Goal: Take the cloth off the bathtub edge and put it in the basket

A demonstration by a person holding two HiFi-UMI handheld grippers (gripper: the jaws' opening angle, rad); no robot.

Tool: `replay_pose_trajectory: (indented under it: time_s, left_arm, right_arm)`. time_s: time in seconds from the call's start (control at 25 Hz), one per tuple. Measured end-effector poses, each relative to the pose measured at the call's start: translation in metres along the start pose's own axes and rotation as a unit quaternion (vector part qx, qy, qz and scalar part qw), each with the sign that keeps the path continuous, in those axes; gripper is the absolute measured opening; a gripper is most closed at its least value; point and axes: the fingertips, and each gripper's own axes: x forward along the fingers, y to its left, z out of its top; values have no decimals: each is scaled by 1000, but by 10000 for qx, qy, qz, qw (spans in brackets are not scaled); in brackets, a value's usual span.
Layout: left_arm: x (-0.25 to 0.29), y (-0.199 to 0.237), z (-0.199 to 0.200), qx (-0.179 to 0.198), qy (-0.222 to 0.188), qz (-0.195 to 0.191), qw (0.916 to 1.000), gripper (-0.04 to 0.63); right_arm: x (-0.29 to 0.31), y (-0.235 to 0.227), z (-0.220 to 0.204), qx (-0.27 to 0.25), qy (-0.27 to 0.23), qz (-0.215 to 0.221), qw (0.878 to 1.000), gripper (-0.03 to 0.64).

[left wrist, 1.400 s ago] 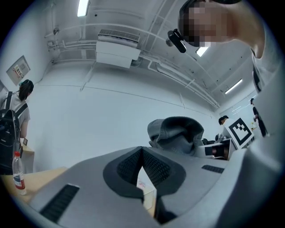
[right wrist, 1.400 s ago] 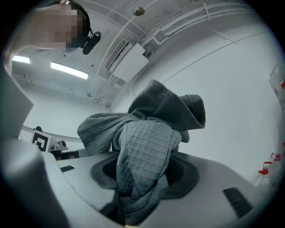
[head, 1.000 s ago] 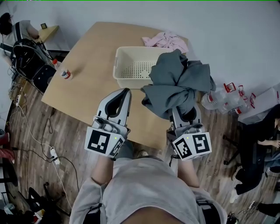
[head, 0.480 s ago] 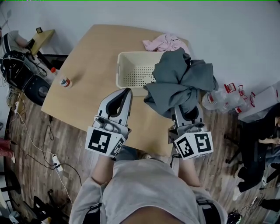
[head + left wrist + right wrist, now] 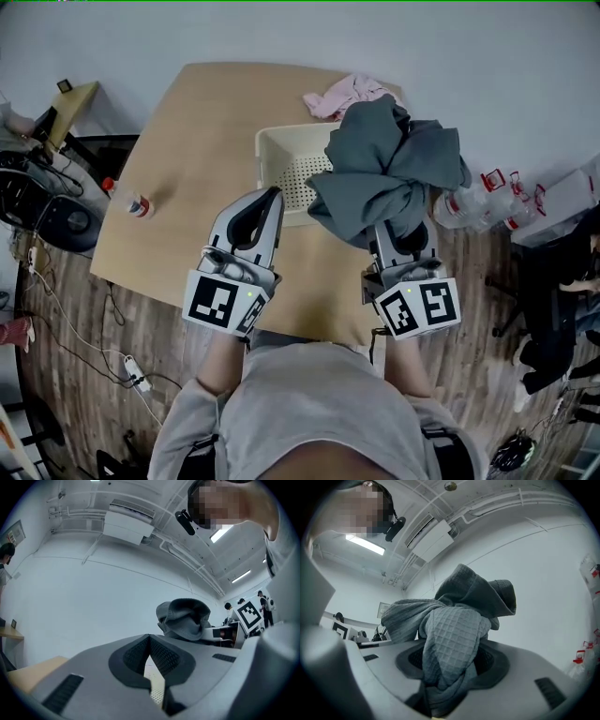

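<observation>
1. Overlooking wooden table (image 5: pixel 197 159), white basket (image 5: pixel 272 159) sitting near its far edge.
2. Clamping right gripper (image 5: pixel 396 234) on grey cloth (image 5: pixel 384 169), bunched above basket's right side.
3. Holding left gripper (image 5: pixel 267 199) jaws together, empty.

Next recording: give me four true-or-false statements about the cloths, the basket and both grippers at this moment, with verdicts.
1. The right gripper is clamped on the grey cloth. True.
2. The left gripper grips that cloth too. False: its jaws are together with nothing between them.
3. The pink cloth lies inside the basket. False: it lies on the table behind the basket.
4. A bottle stands near the table's left edge. True.
</observation>
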Motion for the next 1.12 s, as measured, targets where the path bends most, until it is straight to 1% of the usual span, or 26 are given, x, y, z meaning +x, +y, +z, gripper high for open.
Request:
replay_pose_trajectory:
  time_s: [0.2,0.4,0.52,0.88,1.0,1.12]
  left_arm:
    - [12,33,-9,-104,39,-178,9998,-3]
    - [17,46,-20,-140,62,-333,9993,-3]
    - [23,60,-27,-183,118,-409,9989,-3]
    - [31,100,-46,-454,219,-489,9975,-3]
    - [34,108,-53,-530,262,-487,9971,-3]
    - [36,118,-60,-610,307,-475,9965,-3]
  right_arm:
    - [32,6,0,-81,-47,-160,9998,206]
    - [46,5,2,-191,-155,-262,9994,206]
    - [65,4,4,-251,-186,-309,9990,206]
    - [119,9,12,-546,-187,-264,9980,202]
    - [135,6,5,-623,-18,-231,9978,201]
    - [151,1,-19,-777,349,-202,9962,201]
